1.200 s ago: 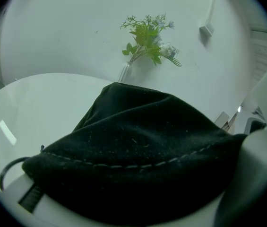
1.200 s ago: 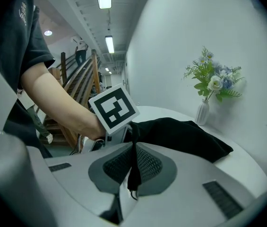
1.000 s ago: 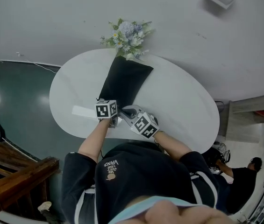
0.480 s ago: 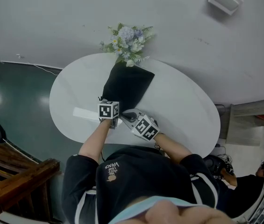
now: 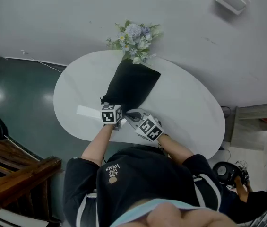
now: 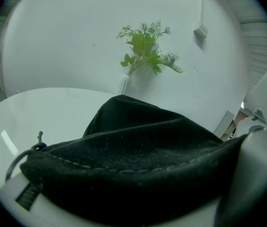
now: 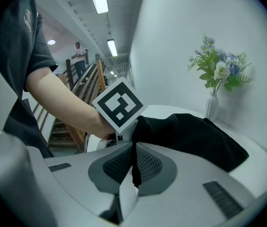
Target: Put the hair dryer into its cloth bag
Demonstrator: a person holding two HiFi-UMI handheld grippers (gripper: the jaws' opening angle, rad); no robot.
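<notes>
The black cloth bag (image 5: 131, 86) lies lengthwise on the white oval table (image 5: 185, 103), its mouth toward me. In the left gripper view its stitched hem (image 6: 138, 169) fills the lower half and a drawstring (image 6: 36, 143) hangs at the left. My left gripper (image 5: 113, 109) (image 6: 138, 193) is at the mouth; its jaws have just been opening, and the hem lies between them without being pressed. My right gripper (image 5: 125, 113) (image 7: 134, 167) is shut on a fold of the bag's edge (image 7: 194, 136). The bag bulges, and no hair dryer shows.
A vase of flowers (image 5: 135, 41) (image 6: 145, 51) (image 7: 218, 74) stands at the table's far edge, just beyond the bag. A flat white strip (image 5: 88, 111) lies on the table left of my left hand. Wooden stairs (image 5: 15, 174) are at the lower left.
Both grippers stay at the bag's near end. The whole scene has slid a little to the right in the head view, and the person at the lower right has moved toward the corner.
</notes>
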